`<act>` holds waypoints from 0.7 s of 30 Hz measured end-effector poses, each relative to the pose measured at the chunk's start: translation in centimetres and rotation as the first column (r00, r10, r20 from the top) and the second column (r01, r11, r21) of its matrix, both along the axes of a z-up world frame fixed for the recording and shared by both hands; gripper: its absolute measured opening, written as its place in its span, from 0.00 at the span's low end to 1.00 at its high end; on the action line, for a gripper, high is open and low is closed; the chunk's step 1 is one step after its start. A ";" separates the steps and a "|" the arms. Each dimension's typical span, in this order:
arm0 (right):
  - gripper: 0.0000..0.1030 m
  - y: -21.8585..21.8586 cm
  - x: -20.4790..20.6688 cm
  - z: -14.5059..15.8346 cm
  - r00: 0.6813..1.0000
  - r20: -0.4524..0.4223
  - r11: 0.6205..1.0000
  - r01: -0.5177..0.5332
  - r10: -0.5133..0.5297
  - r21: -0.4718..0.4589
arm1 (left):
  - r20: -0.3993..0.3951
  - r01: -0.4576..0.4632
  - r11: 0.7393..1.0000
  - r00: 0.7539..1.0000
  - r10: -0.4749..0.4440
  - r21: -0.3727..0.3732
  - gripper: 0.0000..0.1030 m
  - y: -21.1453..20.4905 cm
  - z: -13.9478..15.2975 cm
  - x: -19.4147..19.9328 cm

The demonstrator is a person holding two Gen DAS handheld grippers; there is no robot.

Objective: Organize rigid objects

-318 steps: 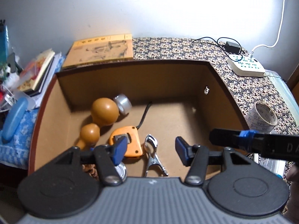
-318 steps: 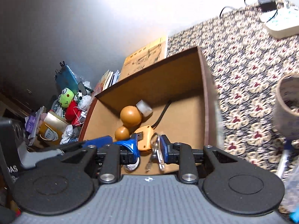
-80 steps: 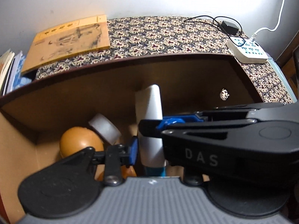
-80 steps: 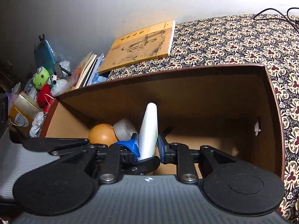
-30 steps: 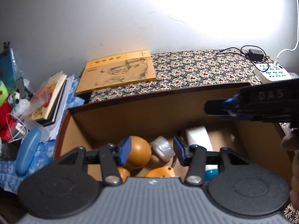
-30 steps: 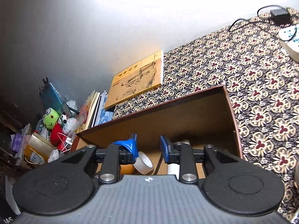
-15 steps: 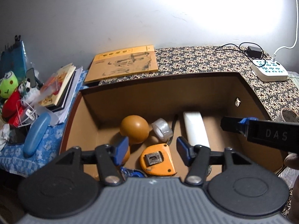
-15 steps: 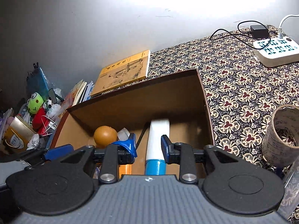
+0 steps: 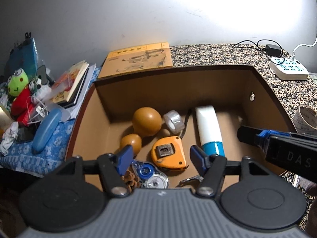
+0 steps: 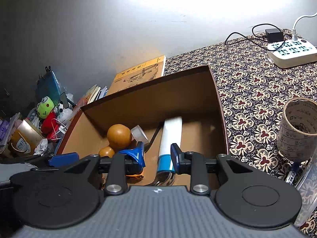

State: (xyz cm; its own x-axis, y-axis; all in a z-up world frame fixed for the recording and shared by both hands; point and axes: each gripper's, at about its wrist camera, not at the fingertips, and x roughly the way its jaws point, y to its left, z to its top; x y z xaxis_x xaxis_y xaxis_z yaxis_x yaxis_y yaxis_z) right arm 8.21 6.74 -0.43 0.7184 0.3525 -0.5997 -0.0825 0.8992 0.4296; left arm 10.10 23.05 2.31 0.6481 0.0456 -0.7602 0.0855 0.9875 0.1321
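Grippers hover over the box (image 9: 103,103): left hand-held gripper (image 9: 161,156) has just been spreading, empty; right hand-held gripper (image 10: 156,155) gapes, empty; tube (image 9: 208,127) at two o'clock of the tape measure (image 9: 168,154).

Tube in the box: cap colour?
Blue cap on a white tube; clearest in the left wrist view.

I see a plain grey-white wall (image 9: 99,19) at the far side, bright light glare on it upper right. Table (image 10: 257,83) wears a dark floral-pattern cloth. Far right, a white power strip (image 9: 288,69) with black cable. Left, a cluttered blue-patterned surface (image 9: 23,154), books, green plush frog (image 9: 16,81).
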 end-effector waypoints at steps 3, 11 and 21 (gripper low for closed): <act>0.11 0.1 -0.4 -0.1 1.000 0.013 1.000 -0.004 0.004 -0.002 | 0.004 -0.011 1.000 1.000 0.011 0.006 0.64 0.0 0.0 -0.4; 0.11 0.2 -1.1 0.0 0.999 0.026 1.000 -0.025 0.025 -0.003 | -0.019 -0.032 0.999 0.999 0.032 -0.006 0.64 -0.1 -0.3 -1.1; 0.10 -0.3 -1.6 0.1 0.998 0.045 0.999 -0.045 0.044 0.009 | -0.019 -0.045 0.999 0.999 0.045 -0.013 0.64 -0.4 -0.4 -1.6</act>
State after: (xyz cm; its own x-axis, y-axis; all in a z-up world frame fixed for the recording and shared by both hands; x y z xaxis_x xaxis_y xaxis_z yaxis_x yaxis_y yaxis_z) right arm 6.62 6.48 -0.36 0.7279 0.3902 -0.5638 -0.1415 0.8901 0.4332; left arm 8.53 22.64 1.94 0.6309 0.0640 -0.7732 0.0431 0.9922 0.1173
